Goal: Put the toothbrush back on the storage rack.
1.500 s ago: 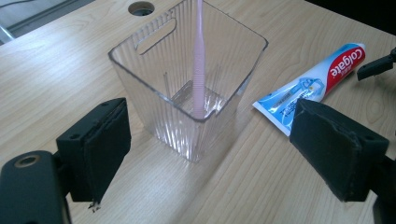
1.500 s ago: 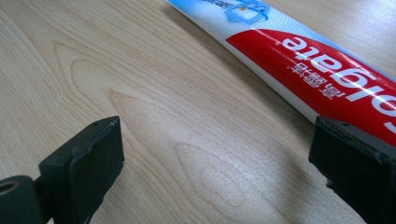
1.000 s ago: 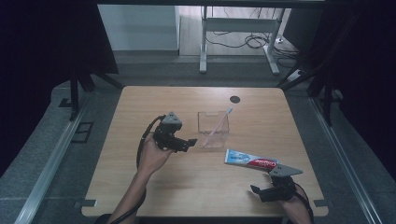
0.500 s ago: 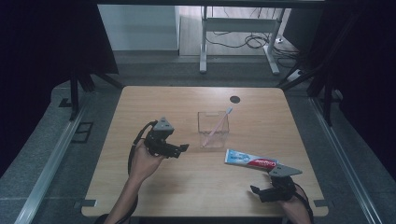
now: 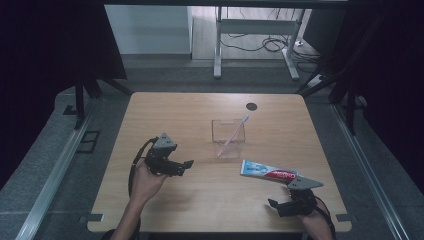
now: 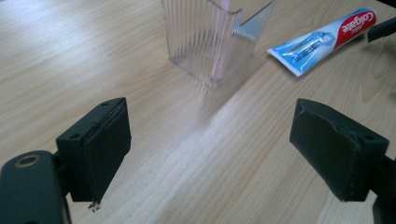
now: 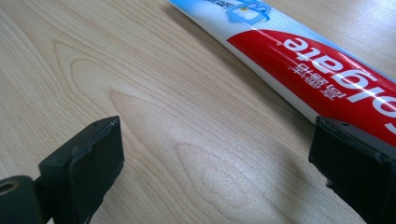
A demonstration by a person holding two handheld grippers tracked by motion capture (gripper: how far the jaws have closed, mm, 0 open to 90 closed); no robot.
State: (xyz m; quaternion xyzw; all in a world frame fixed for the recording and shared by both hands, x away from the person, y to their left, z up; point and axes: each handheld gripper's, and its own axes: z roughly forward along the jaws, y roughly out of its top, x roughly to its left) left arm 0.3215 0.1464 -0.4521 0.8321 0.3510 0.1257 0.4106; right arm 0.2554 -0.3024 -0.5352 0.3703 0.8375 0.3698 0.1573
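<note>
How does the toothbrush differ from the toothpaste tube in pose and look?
The toothbrush stands slanted inside the clear ribbed holder, its head above the rim; the toothpaste tube lies flat on the table. The toothbrush is thin and pinkish; the toothpaste tube is broad and flat, printed blue, white and red. The toothpaste tube lies close to the right tongs; the toothbrush stands farther off. Neither is gripped: both tongs are open.

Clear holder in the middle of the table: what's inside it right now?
The clear holder contains one pink toothbrush, leaning with its head above the back right rim. Nothing else shows inside, though the ribbed walls blur its base. The toothpaste tube lies outside on the table.
</note>
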